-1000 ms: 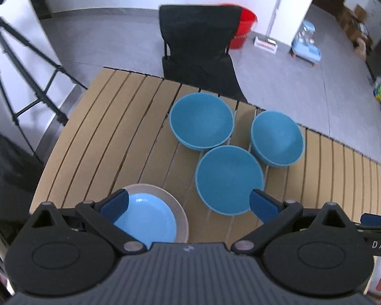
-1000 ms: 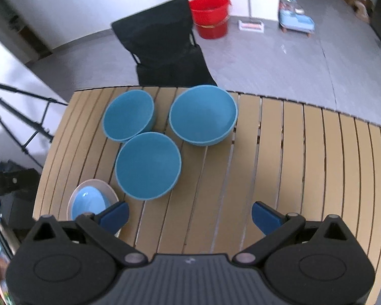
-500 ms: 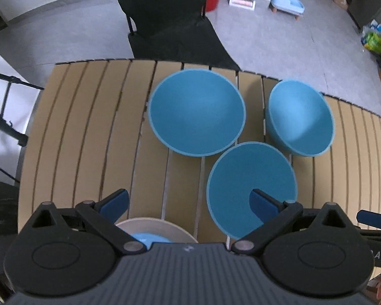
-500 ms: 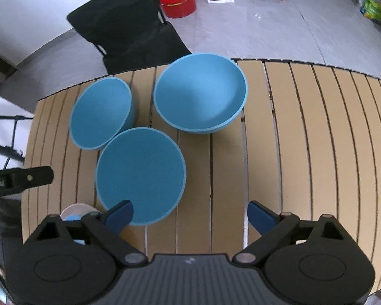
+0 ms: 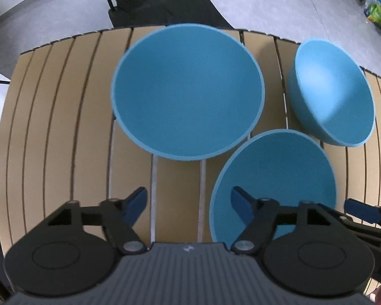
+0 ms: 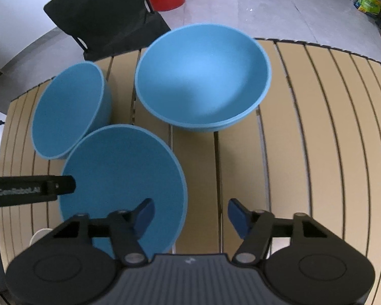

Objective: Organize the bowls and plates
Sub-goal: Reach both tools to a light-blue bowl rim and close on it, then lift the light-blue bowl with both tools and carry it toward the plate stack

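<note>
We hold our left gripper (image 5: 189, 204) over the near bowl's (image 5: 274, 178) left rim, jaws closing with one finger outside and one inside, seemingly to pinch that rim, while our right gripper (image 6: 190, 213) closes astride its right rim (image 6: 124, 175); neither pair of pads presses yet. From left to right across the slatted table (image 6: 317, 152), a smaller bowl (image 6: 66, 111), the near one and the largest bowl (image 6: 203, 76) sit clustered close and empty, unstacked, likely awaiting nesting.

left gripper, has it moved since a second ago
Yes. The left gripper has dropped toward the table; the bowls look much larger, and its jaws are closing on nothing.
</note>
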Tool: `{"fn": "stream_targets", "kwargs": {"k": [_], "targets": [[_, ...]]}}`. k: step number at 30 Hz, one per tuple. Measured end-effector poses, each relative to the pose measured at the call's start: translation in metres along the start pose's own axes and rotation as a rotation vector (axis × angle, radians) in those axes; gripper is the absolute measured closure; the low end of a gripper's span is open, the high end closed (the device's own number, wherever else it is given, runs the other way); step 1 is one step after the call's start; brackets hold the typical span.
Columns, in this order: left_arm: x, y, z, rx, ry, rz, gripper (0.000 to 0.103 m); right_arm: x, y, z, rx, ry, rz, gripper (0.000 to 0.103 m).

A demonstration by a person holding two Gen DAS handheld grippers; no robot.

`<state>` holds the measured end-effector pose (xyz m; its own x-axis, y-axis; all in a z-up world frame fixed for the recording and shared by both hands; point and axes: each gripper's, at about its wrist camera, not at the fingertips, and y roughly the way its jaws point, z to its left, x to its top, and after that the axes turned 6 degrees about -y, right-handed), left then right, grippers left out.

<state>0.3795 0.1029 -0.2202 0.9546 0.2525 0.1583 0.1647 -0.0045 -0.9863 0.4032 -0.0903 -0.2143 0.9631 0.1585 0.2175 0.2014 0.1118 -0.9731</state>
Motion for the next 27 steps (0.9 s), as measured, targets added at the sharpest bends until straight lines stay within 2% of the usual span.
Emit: {"fn": "stream_targets", "kwargs": {"k": [1,3,5,8,12,14,23,27], "targets": [[0.0,0.003,-0.001,0.004,0.003,0.003,0.037,0.0,0.004,0.001,0.0,-0.002,0.004,0.051],[-0.001,0.007,-0.002,0.005,0.008,0.012,0.053,0.0,0.012,0.001,-0.005,0.002,0.015,0.062],[-0.002,0.01,-0.002,-0.008,0.009,0.026,0.064,0.0,0.016,0.002,-0.005,0.009,0.026,0.076],[-0.002,0.014,-0.002,-0.032,0.014,0.039,0.076,0.0,0.02,0.002,0.013,0.024,0.037,0.088],[-0.005,0.016,-0.003,-0.046,0.025,0.042,0.091,0.001,0.024,0.0,0.041,0.04,0.036,0.095],[-0.008,0.017,-0.004,-0.054,0.034,0.047,0.094,0.0,0.024,0.001,0.043,0.038,0.033,0.097],[-0.015,0.01,-0.018,-0.045,0.072,0.022,0.094,-0.007,0.018,-0.001,0.048,0.029,0.008,0.097],[-0.006,0.006,-0.025,-0.047,0.082,0.015,0.094,-0.013,0.009,-0.005,0.052,0.036,-0.005,0.097]]}}
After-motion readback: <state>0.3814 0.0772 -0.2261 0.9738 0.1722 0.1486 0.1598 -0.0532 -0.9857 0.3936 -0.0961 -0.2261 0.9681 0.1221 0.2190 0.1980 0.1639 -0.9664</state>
